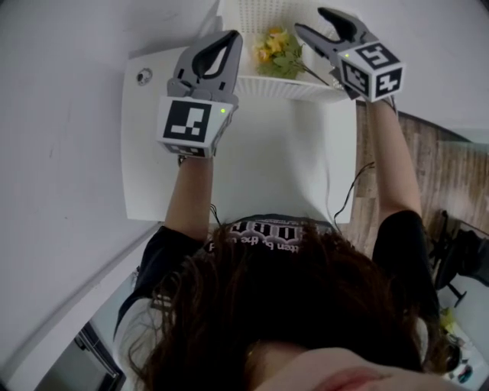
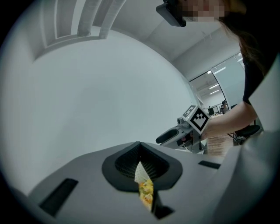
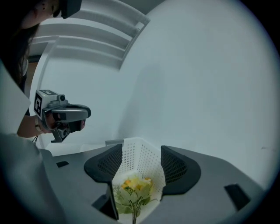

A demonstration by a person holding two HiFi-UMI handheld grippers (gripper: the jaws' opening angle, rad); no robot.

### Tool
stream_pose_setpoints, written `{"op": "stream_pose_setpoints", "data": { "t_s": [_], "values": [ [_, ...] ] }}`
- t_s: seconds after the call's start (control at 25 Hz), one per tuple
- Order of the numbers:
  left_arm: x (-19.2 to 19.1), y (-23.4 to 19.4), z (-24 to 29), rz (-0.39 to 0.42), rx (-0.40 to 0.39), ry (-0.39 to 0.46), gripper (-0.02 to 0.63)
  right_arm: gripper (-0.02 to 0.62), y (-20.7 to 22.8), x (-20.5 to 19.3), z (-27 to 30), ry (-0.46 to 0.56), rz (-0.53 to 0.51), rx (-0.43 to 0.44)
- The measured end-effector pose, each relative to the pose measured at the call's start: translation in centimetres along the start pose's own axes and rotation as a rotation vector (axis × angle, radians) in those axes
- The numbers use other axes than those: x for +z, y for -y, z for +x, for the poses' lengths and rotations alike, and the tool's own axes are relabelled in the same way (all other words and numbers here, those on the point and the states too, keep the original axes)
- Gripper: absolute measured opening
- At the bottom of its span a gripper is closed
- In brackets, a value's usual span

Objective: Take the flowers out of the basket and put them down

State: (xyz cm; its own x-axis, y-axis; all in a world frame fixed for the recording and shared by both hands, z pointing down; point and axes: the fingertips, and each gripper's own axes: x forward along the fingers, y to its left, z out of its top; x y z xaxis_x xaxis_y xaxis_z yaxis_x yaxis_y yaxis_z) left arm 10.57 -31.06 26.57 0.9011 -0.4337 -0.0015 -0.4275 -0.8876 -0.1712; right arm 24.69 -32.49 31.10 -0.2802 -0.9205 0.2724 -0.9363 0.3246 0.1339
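Observation:
A white perforated basket (image 1: 284,88) stands at the far edge of the white table (image 1: 275,168). Yellow flowers (image 1: 276,50) with green leaves lie inside it, their stem pointing right. My right gripper (image 1: 312,20) hovers over the basket's right part, open. In the right gripper view the basket (image 3: 141,158) and flowers (image 3: 133,186) show between the spread jaws of the right gripper (image 3: 141,148), with no pad touching them. My left gripper (image 1: 233,37) is shut at the basket's left corner. Through the narrow slit of the left gripper (image 2: 140,144), a sliver of flowers (image 2: 146,191) shows.
A small round knob (image 1: 144,75) sits on the table's far left corner. A thin cable (image 1: 348,195) hangs off the table's right edge over wooden floor (image 1: 443,168). A plain white wall rises behind the basket. Each gripper is seen from the other's camera: left gripper (image 3: 65,113), right gripper (image 2: 165,138).

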Motion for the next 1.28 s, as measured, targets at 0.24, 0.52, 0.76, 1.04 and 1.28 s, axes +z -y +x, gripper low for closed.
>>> {"op": "stream_pose_setpoints", "data": {
  "t_s": [0.24, 0.52, 0.76, 1.04, 1.28],
  "values": [
    [0.2, -0.7, 0.5, 0.013, -0.001, 0.013, -0.003, 0.351, 0.7, -4.5, 4.0, -0.161, 0.05, 0.072],
    [0.0, -0.7, 0.6, 0.006, -0.002, 0.016, -0.003, 0.382, 1.6, -8.5, 7.0, -0.301, 0.057, 0.107],
    [0.0, -0.8, 0.5, -0.003, -0.005, 0.012, -0.003, 0.396, 1.4, -13.4, 8.4, -0.404, 0.111, 0.12],
    [-0.4, -1.1, 0.4, -0.012, -0.007, 0.003, -0.003, 0.422, 0.8, -18.3, 9.3, -0.514, 0.209, 0.171],
    [-0.9, -0.8, 0.8, -0.012, -0.016, -0.003, -0.003, 0.431, -0.4, -22.2, 8.9, -0.695, 0.139, 0.261]
  ]
}}
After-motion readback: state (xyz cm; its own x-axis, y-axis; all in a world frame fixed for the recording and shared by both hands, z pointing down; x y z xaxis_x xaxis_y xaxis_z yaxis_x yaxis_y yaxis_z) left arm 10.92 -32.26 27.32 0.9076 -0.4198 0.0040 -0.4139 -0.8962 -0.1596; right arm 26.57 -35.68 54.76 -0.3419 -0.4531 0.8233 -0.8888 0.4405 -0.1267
